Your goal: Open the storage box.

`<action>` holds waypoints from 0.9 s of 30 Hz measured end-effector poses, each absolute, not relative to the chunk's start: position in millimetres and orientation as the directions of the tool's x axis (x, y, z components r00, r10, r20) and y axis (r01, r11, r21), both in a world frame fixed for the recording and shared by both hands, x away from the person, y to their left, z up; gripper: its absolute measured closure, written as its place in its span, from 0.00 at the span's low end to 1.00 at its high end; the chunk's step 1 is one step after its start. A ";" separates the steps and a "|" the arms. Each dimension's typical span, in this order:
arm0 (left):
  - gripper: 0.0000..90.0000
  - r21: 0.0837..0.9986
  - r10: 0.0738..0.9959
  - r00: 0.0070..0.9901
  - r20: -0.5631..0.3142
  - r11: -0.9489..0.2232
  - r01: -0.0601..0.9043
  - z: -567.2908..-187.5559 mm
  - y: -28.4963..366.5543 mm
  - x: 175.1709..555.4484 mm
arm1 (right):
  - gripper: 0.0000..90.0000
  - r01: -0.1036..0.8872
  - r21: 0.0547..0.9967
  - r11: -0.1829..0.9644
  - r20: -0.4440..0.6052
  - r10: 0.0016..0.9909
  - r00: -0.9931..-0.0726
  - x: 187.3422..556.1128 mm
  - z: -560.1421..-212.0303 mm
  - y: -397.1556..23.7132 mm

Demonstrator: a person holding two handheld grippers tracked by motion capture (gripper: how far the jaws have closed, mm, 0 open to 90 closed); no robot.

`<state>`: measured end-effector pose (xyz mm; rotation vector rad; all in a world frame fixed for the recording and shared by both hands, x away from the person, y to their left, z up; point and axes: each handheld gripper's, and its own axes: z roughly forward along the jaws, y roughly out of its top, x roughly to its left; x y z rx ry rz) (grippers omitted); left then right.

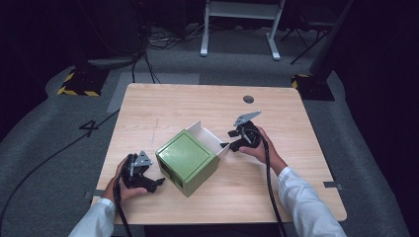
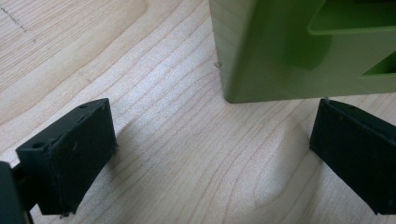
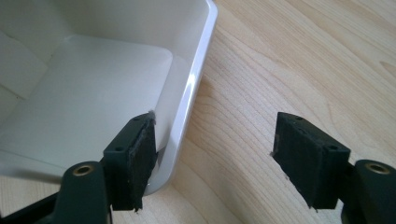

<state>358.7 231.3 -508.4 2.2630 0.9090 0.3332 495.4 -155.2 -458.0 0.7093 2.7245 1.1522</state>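
Observation:
A green box (image 1: pixel 188 160) stands in the middle of the wooden table (image 1: pixel 163 108), with a white drawer (image 1: pixel 210 136) pulled out of its far right side. My right gripper (image 1: pixel 227 140) is at the drawer's outer corner. In the right gripper view its jaws (image 3: pixel 219 161) stand open: the left pad sits against the drawer's rim (image 3: pixel 187 102), the right pad hangs apart over bare wood. My left gripper (image 1: pixel 157 182) rests on the table by the box's near left corner. It is open (image 2: pixel 210 154), with the green box's corner (image 2: pixel 280 46) just beyond its jaws.
A round cable hole (image 1: pixel 248 99) lies near the table's far edge. Bare wood runs around the box on all sides. Beyond the table are grey floor, cables, a white stand (image 1: pixel 239 29) and yellow-black striped feet (image 1: pixel 79 84).

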 end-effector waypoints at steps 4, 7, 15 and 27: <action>0.01 0.667 0.689 0.725 -0.011 -0.535 0.518 -508.4 231.3 358.6 | 0.34 0.374 0.693 0.616 0.069 0.460 -0.885 496.9 -455.7 -158.6; 0.01 0.667 0.689 0.725 -0.011 -0.535 0.518 -508.4 231.3 358.6 | 0.33 0.381 0.697 0.607 0.065 0.476 -0.877 500.1 -455.7 -163.3; 0.01 0.667 0.689 0.725 -0.011 -0.535 0.518 -508.3 231.3 358.7 | 0.32 0.399 0.703 0.589 0.058 0.511 -0.858 506.1 -455.3 -175.5; 0.01 0.667 0.689 0.725 -0.011 -0.535 0.519 -508.4 231.3 358.6 | 0.32 0.413 0.716 0.563 0.055 0.544 -0.838 511.2 -455.3 -181.0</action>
